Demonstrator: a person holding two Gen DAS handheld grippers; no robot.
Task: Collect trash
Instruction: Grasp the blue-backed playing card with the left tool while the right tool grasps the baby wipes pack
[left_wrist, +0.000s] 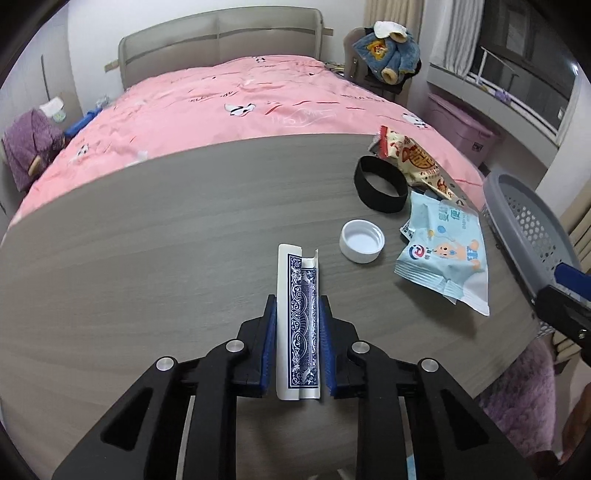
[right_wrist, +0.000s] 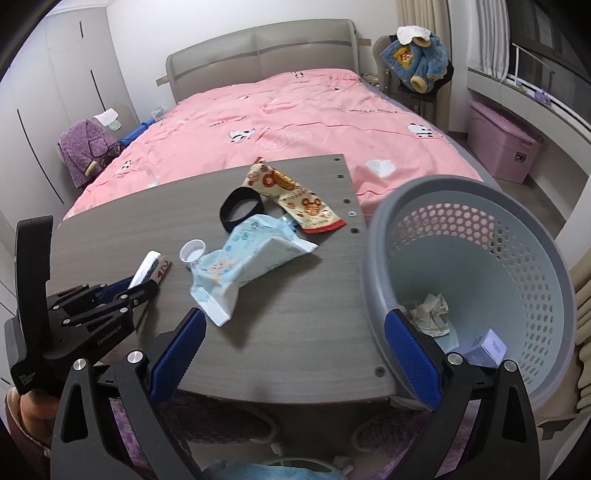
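My left gripper (left_wrist: 297, 299) is shut on a folded playing card (left_wrist: 298, 317) with a blue patterned back, held just above the grey table (left_wrist: 147, 240). It also shows in the right wrist view (right_wrist: 142, 286) with the card (right_wrist: 149, 267). My right gripper (right_wrist: 291, 321) is open and empty at the table's near edge, next to a grey perforated bin (right_wrist: 480, 280) that holds crumpled paper (right_wrist: 430, 308) and a small box (right_wrist: 485, 347). On the table lie a light blue wipes packet (right_wrist: 243, 262), a white cap (right_wrist: 192, 251), a black band (right_wrist: 240, 214) and a snack wrapper (right_wrist: 295, 199).
A bed with a pink cover (right_wrist: 295, 110) stands behind the table. A pink storage box (right_wrist: 498, 144) and a chair with a blue jacket (right_wrist: 413, 62) are at the right. The bin (left_wrist: 528, 225) shows at the right of the left wrist view.
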